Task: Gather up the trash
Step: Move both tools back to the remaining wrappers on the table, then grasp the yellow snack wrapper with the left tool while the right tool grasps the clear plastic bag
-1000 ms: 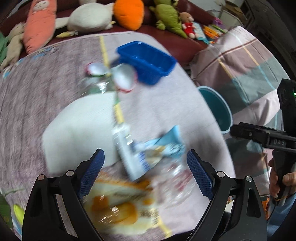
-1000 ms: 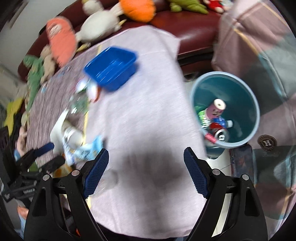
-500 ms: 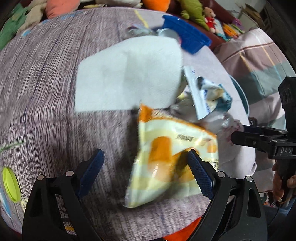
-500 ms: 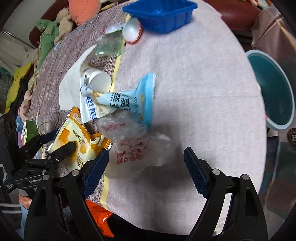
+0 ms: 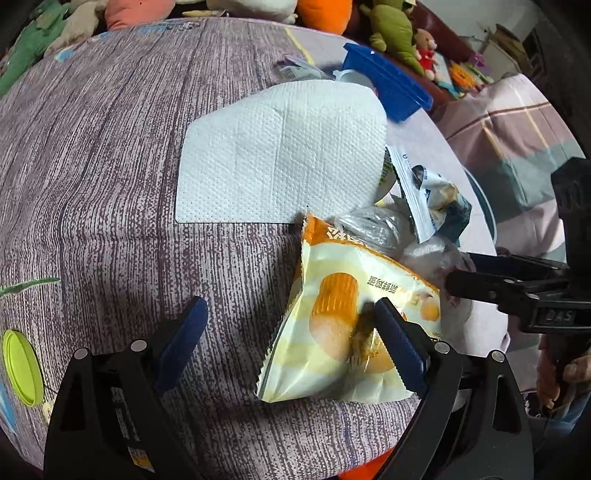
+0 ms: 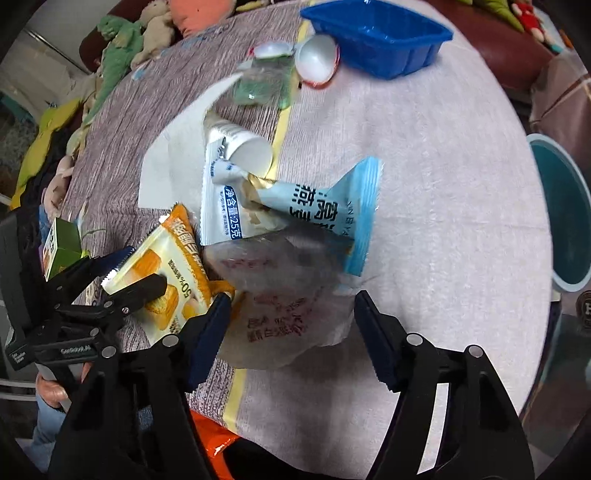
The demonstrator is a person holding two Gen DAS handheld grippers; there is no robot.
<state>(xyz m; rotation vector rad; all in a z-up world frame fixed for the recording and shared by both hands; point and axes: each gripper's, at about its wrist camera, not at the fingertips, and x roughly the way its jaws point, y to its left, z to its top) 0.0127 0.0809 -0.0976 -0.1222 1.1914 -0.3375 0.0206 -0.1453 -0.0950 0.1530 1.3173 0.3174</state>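
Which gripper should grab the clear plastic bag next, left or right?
Right. The right gripper already straddles the clear plastic bag, its jaws just closing around it but not yet pressing, and the teal bin is on its side. The left gripper sits open over the yellow snack packet.

A round counter [image 6: 424,155] under a pale, purple-streaked cloth fills the view. At twelve o'clock a dark red sofa [image 6: 498,40] carries plush toys [image 5: 391,29]. At three o'clock lies a plaid blanket [image 5: 517,125].
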